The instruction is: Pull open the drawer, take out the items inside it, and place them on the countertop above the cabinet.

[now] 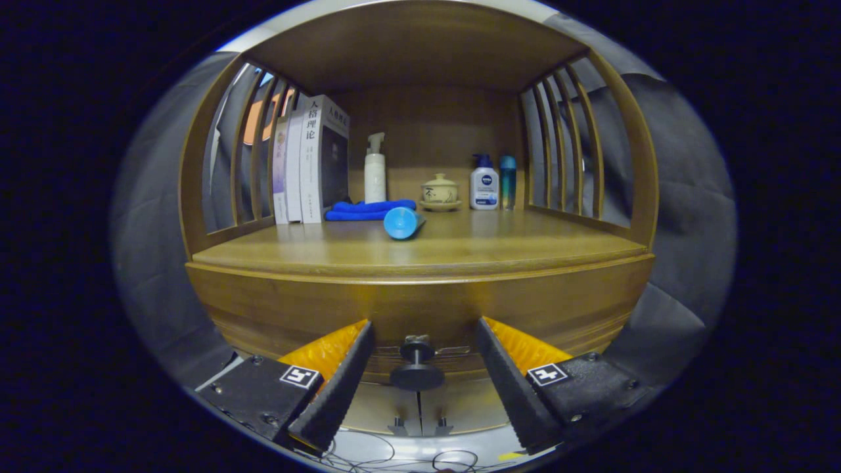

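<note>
**Jaws wide at drawer knob**

While spread wide, gripper [420, 332] grasping nothing: black knob [417, 368] of closed drawer [420, 309] sits between fingers [335, 387], touching neither. On countertop [420, 253] above, L to R: upright books [315, 161], blue cloth [368, 210] w/ white pump bottle [375, 172] behind, blue tube [402, 223] lying nearer front, lidded ceramic cup [440, 190], white lotion bottle [484, 185], teal bottle [508, 179]. Grey cloth walls either side. Pointed level at cabinet front.
</note>
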